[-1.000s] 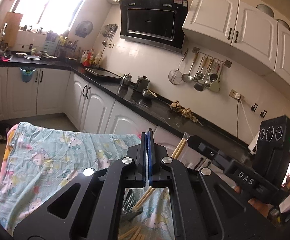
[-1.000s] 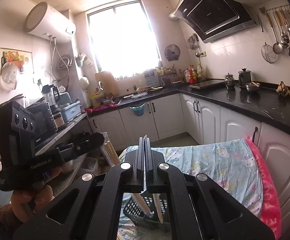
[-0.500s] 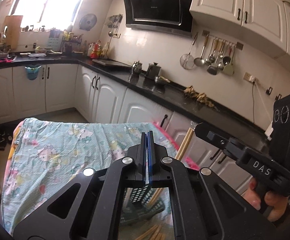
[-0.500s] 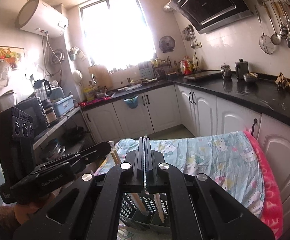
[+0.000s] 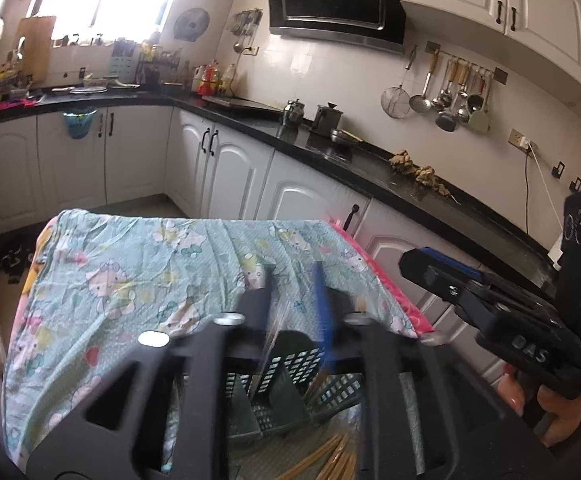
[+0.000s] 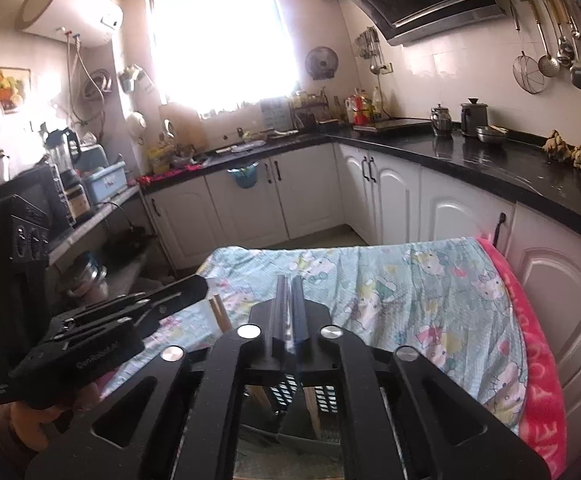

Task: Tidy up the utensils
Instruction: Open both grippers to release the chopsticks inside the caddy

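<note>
1. Two handheld grippers hang over a table draped in a cartoon-print cloth (image 5: 138, 280), both tilted down toward a dark slotted utensil basket (image 5: 290, 380) that stands on the cloth at the near edge.
2. Left gripper (image 5: 290, 292): its jaws are opening, blurred by motion, with a clear gap between them. A streaked, pale chopstick (image 5: 266, 356) shows in that gap, reaching down into the basket; the pads do not press on it.
3. Right gripper (image 6: 288, 312): its jaws are opening too, still only a narrow slit apart. Nothing can be made out gripped between them; a wooden stick (image 6: 312, 408) stands in the basket (image 6: 286, 396) just below.
4. More wooden chopsticks (image 5: 326, 460) lie loose on the cloth in front of the basket, near the bottom of the left wrist view.
5. Each camera catches the other gripper alongside, held by a hand (image 5: 542, 408) at the frame's edge.
6. Black countertop (image 5: 370, 164) and white cabinets run behind the table.
</note>
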Tool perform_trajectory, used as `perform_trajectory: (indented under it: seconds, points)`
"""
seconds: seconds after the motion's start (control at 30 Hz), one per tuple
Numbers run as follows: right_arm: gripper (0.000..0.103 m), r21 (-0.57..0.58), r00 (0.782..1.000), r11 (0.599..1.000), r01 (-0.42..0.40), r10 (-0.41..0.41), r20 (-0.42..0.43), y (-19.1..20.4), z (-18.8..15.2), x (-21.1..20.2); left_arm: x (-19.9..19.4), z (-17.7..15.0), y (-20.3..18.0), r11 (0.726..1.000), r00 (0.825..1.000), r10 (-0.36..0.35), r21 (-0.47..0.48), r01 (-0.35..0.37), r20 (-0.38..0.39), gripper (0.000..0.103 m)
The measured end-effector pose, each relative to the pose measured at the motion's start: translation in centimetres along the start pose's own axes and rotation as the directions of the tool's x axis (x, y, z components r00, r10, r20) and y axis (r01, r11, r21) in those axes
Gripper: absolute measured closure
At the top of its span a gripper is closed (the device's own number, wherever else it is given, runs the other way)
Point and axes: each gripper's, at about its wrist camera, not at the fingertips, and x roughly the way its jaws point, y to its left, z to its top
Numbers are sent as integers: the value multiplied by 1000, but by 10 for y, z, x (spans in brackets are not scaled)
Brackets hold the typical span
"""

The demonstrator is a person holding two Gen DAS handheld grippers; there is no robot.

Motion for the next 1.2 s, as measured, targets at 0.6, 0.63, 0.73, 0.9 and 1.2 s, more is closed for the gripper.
perform_trajectory:
  seconds: [0.6,0.63,0.73,0.9,1.2]
  points:
    - [41,-85,998,995,57,-53,47,13,-22,-29,-56,-9,21,997,993,59,-50,-55,98,11]
    - [41,-90,997,994,56,-52,51,14,-23,-31,-59,-9,22,997,994,56,-57,-50,99,11]
    - [37,-101,997,993,56,-51,58,18,-26,-38,-67,-13,25,996,993,56,-74,-49,101,11]
    - [35,-107,996,993,57,-49,72,23,-34,-48,-77,-20,28,995,993,62,-90,-53,103,11]
    - [30,-133,995,989,72,-62,76,31,-51,-61,-90,-37,32,993,993,76,-92,-67,92,11]
